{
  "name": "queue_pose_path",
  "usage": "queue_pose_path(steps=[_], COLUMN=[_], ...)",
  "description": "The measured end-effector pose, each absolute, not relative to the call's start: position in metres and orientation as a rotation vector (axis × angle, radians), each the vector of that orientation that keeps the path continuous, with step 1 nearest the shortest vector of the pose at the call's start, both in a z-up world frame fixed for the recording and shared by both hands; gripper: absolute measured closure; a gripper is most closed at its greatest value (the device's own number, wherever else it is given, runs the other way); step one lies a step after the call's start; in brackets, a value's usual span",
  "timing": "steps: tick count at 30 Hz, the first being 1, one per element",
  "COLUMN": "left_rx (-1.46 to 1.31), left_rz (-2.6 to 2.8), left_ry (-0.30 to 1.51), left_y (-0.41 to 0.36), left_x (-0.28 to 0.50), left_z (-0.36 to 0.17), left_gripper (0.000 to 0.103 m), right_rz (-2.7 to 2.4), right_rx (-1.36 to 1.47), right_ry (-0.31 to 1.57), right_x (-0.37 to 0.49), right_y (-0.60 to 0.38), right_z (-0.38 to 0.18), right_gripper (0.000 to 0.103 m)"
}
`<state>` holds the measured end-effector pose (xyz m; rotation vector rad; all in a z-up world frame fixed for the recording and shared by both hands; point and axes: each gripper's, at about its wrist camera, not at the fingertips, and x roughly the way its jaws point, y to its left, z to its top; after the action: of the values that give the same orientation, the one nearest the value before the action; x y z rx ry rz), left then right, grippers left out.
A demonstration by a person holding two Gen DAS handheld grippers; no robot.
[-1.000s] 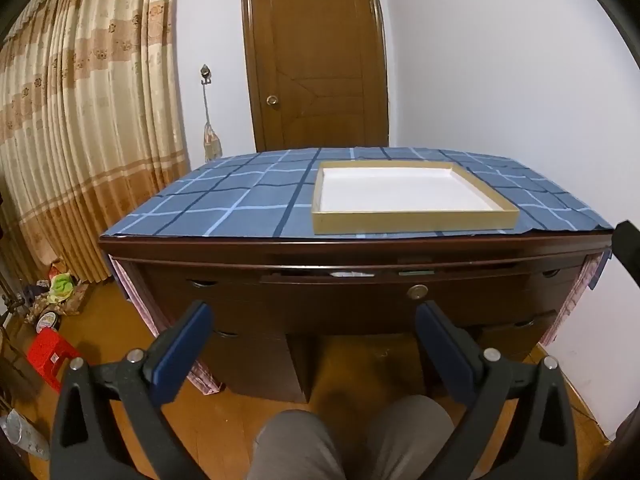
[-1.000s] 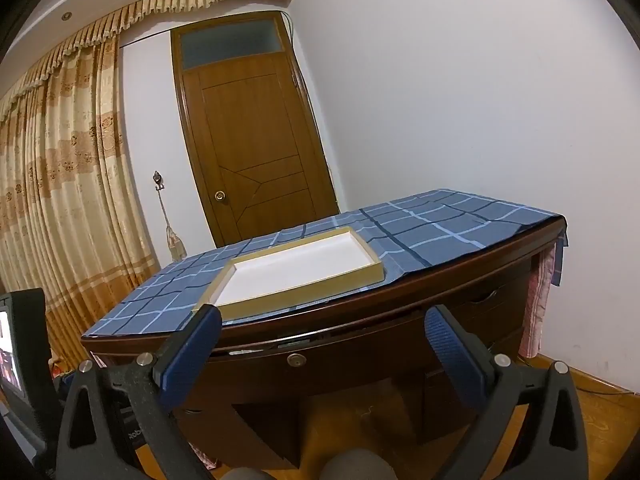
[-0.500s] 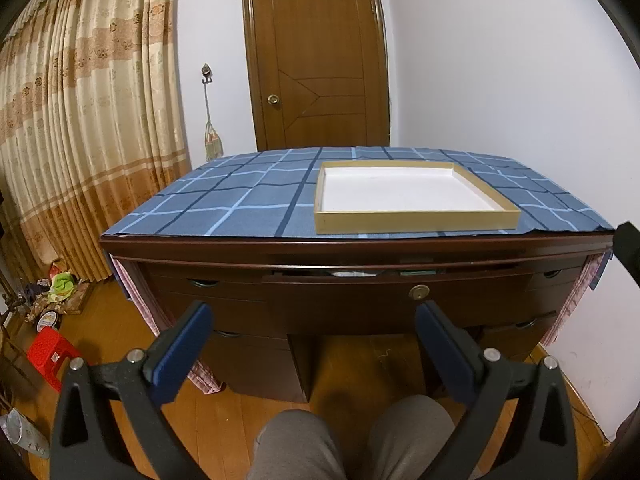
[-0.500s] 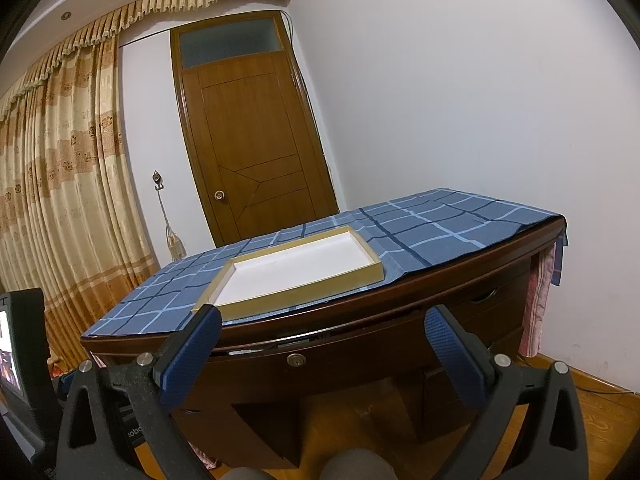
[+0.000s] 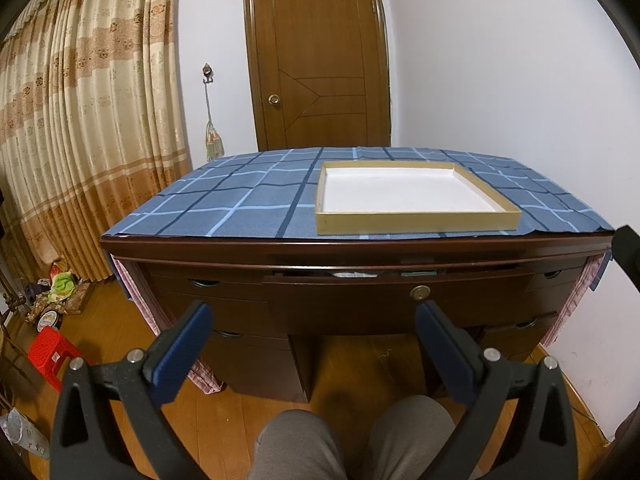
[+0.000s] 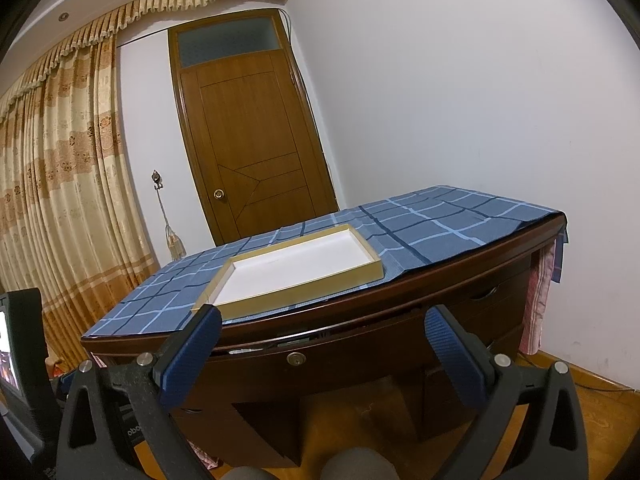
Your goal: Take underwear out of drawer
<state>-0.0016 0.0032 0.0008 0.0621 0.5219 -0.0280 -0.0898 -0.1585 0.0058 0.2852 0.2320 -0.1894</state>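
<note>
A dark wooden desk stands ahead with its middle drawer (image 5: 396,296) pulled out a crack; a round lock (image 5: 419,291) sits on its front. Pale cloth (image 5: 354,275) shows through the gap; what it is cannot be told. The drawer also shows in the right wrist view (image 6: 340,356). My left gripper (image 5: 314,330) is open and empty, held back from the drawer front. My right gripper (image 6: 322,334) is open and empty, also short of the desk.
A blue checked cloth (image 5: 240,208) covers the desk top, with an empty white tray (image 5: 404,194) with tan walls on it. Side drawers (image 5: 208,286) flank the middle one. My knees (image 5: 352,440) are below. A red stool (image 5: 50,350) and clutter lie left; a door (image 5: 320,60) behind.
Both views have shifted only slightly; the left gripper has risen a little. Both grippers stay open and the drawer has not moved.
</note>
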Motion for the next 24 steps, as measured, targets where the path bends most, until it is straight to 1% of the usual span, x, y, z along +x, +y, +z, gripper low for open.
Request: queue_pose_path(steps=[24], left_rx=[0.059], left_rz=[-0.029], left_ry=[0.525], left_y=[0.0053], left_x=[-0.002], left_z=[-0.0007], left_gripper=[0.0], right_rz=[-0.191], right_rx=[0.295], right_ry=[0.241], right_x=[-0.0893], right_y=[-0.1587], right_z=[0.0031], right_gripper=[0.0])
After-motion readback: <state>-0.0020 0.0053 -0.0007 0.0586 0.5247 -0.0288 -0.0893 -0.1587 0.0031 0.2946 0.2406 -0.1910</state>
